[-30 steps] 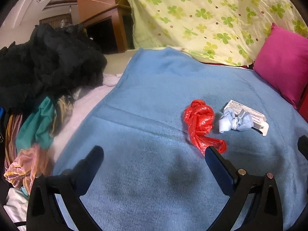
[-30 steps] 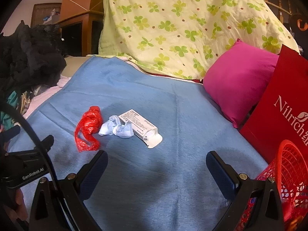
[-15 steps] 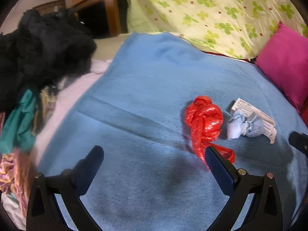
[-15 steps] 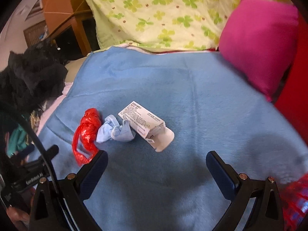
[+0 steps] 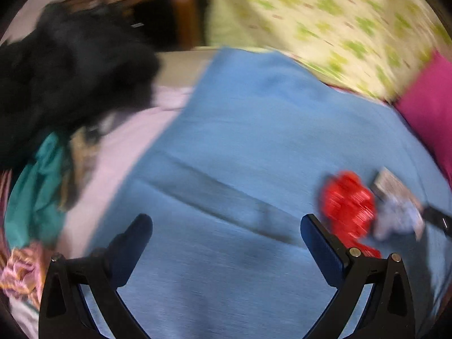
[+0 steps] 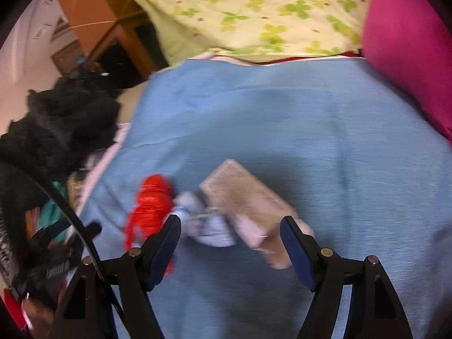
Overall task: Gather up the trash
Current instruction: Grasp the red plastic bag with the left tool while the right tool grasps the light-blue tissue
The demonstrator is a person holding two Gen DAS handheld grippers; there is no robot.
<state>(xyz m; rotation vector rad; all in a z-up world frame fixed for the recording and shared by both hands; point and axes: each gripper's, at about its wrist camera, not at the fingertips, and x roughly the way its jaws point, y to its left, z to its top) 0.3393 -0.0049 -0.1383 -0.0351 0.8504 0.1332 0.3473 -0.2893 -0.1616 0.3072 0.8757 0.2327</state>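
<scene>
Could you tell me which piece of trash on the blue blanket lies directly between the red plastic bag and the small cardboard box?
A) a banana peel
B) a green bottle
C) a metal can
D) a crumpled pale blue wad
D: in the right wrist view the crumpled pale blue wad sits between the red plastic bag and the small cardboard box on the blue blanket.

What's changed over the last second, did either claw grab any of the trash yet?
Nothing grabbed yet. The right claw has closed in on the small carton and pale blue wad; its jaws have just been narrowing around them, pads not yet pressing. The left claw swung aside, wide open; the red plastic bag now lies beyond its right finger. The trash hasn't moved on the blue blanket.
</scene>
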